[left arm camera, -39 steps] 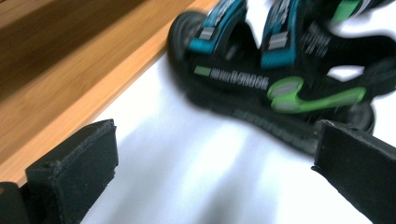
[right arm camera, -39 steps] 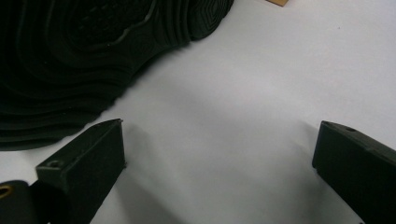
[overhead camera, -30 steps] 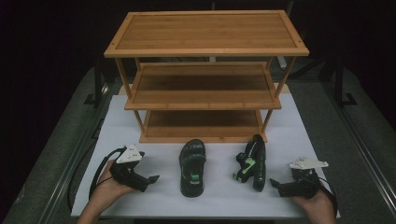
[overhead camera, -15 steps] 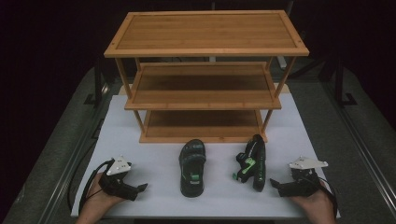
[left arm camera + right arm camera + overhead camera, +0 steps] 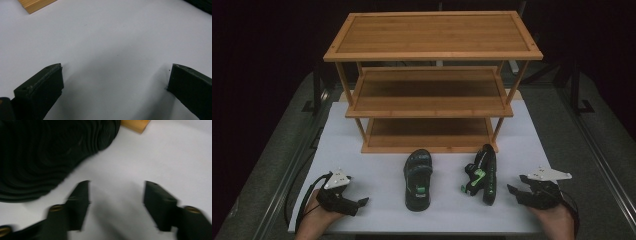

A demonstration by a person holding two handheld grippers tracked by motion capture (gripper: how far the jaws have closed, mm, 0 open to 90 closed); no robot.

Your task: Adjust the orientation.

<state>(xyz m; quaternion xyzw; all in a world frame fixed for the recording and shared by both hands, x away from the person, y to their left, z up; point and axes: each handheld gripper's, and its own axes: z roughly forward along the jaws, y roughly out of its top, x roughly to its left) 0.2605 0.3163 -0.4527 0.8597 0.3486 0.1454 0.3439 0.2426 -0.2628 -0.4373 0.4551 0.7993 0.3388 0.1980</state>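
From above, a three-tier bamboo rack [image 5: 432, 85] stands at the back of a white mat [image 5: 362, 150], its flat slatted shelves all bare. In front of it lie two black sandals with green trim. The left sandal [image 5: 418, 179] sits flat, sole down, straps up. The right sandal [image 5: 482, 172] is tipped on its edge, so its ribbed sole faces the right gripper [image 5: 513, 191], which rests low on the mat just beside it. The left gripper [image 5: 362, 201] lies near the mat's front left corner, well apart from both sandals, its tips toward the flat one.

In the left gripper view, the left gripper [image 5: 115, 80] has its blocky matte black jaws spread wide over bare white mat, holding nothing; a corner of the rack's wood [image 5: 35, 5] shows at top left.

In the right gripper view, somewhat blurred, the right gripper [image 5: 116, 192] is parted and empty, the sandal's ridged black sole [image 5: 47, 152] close at upper left, a wooden corner [image 5: 136, 125] beyond.
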